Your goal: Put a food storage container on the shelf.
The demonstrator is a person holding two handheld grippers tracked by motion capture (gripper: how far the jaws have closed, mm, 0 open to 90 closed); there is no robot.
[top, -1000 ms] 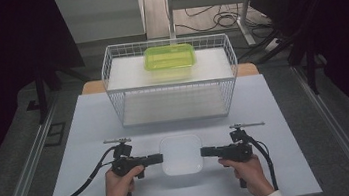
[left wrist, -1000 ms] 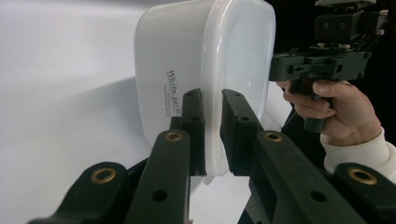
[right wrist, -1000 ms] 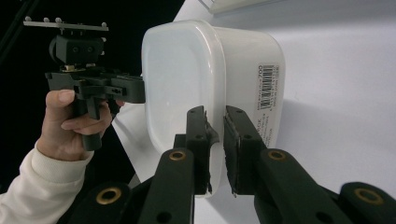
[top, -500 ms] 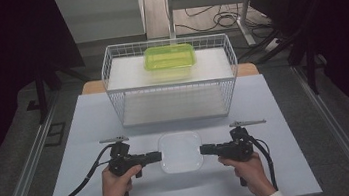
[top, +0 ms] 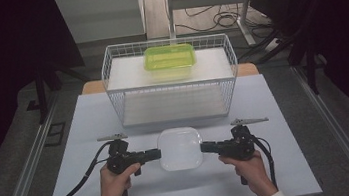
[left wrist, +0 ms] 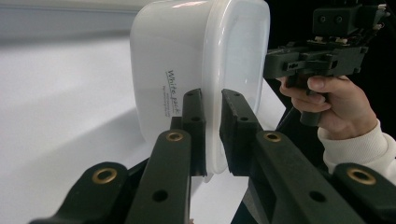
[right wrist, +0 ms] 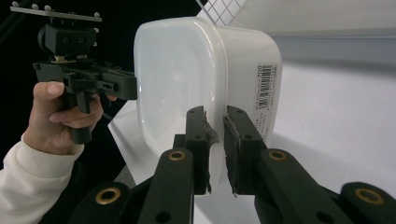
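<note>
Left gripper view gives us "White pack" print on the tub (left wrist: 187, 60), both tongs (top: 155, 154) (top: 205, 147) clamping its rim, high view adds white counter (top: 89, 118), wire basket (top: 170, 81), dark room.

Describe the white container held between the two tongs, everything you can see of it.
The white container is a rounded-rectangle tub of milky, translucent-looking plastic with a lid, its lid rim protruding. One side bears printed lettering, another a barcode label. It sits near the front of the white table. The left tongs and right tongs pinch its rim at opposite ends.
</note>
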